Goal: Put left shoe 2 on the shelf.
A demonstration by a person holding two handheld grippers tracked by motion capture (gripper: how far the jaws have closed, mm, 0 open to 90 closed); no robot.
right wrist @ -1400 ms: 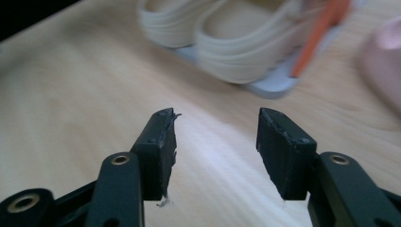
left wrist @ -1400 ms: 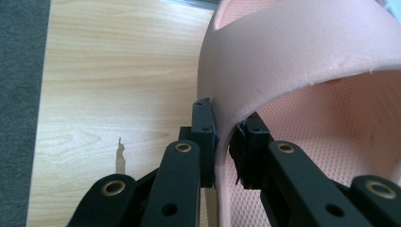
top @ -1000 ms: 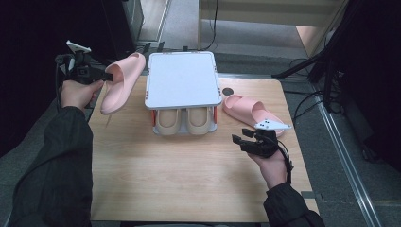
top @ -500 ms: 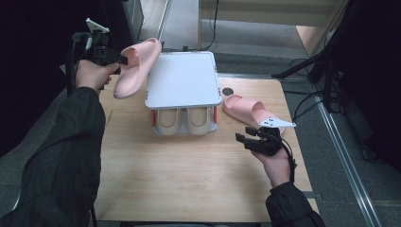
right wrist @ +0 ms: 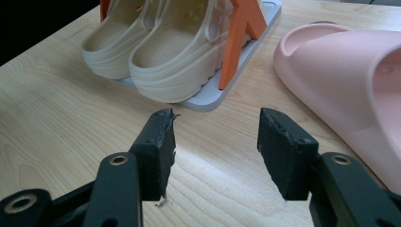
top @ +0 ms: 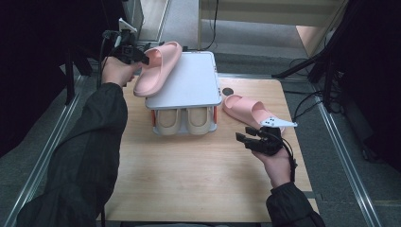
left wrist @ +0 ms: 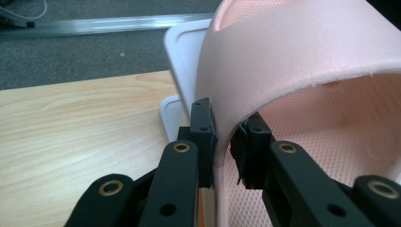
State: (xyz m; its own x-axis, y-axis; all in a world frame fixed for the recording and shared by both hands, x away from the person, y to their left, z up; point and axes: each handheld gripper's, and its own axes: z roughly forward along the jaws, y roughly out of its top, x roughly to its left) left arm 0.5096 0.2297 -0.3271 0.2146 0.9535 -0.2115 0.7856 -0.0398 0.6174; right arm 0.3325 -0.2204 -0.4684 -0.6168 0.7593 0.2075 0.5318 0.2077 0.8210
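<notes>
The left gripper (top: 142, 54), seen from the high view, is clamped on the band of a pink slipper (top: 158, 66) and holds it in the air at the rack's far left corner. The slipper's long axis slants from the gripper down and toward the person, its lower end hanging past the left edge of the rack's white top shelf (top: 189, 82), its upper part over that shelf. The shelf lies to the right of the gripper, so I judge that setting the slipper down calls for a move rightward and a levelling of the sole. On the lower shelf sits a pair of beige clogs (top: 185, 120). The right gripper (top: 246, 139) hovers low over the table (top: 189, 179), jaws parted and holding nothing; the second pink slipper (top: 248, 109) lies flat just beyond it, between it and the rack's right side, long axis running from the rack toward the table's right edge.

In the left gripper view, the left gripper (left wrist: 226, 142) pinches the slipper's band (left wrist: 293, 52) edge-on, one jaw outside and one inside. The white shelf's corner (left wrist: 182, 42) shows just behind the band.

In the right gripper view, the right gripper (right wrist: 215, 142) stands wide apart over bare wood. The second slipper (right wrist: 350, 80) lies ahead and to the right, the clogs (right wrist: 170, 52) ahead and left. This hand is plainly the nearer one to that slipper.
</notes>
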